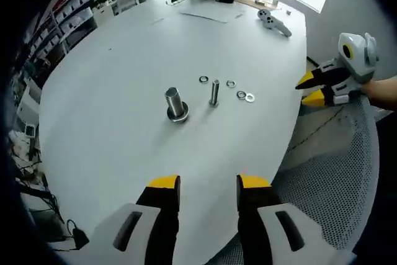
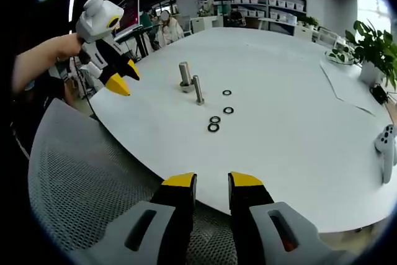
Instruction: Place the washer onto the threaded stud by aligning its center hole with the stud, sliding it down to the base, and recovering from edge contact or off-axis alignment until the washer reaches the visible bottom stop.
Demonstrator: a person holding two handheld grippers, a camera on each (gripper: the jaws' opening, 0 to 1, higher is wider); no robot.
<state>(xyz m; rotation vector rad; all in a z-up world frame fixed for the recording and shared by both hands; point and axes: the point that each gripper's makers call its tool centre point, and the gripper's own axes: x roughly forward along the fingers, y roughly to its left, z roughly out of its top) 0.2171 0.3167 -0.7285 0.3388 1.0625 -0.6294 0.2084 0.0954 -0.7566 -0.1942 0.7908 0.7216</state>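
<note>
Four washers (image 2: 213, 127) lay loose on the white table (image 2: 298, 147), straight ahead of my right gripper (image 2: 213, 182) and well beyond its spread, empty jaws. The slim threaded stud (image 2: 198, 89) stood upright just past them, its long axis vertical, with a thicker bolt (image 2: 185, 76) close behind it. I judged the right the nearer hand. My left gripper (image 1: 208, 183), jaws also parted and empty, hung off the table edge, with open room all round.
</note>
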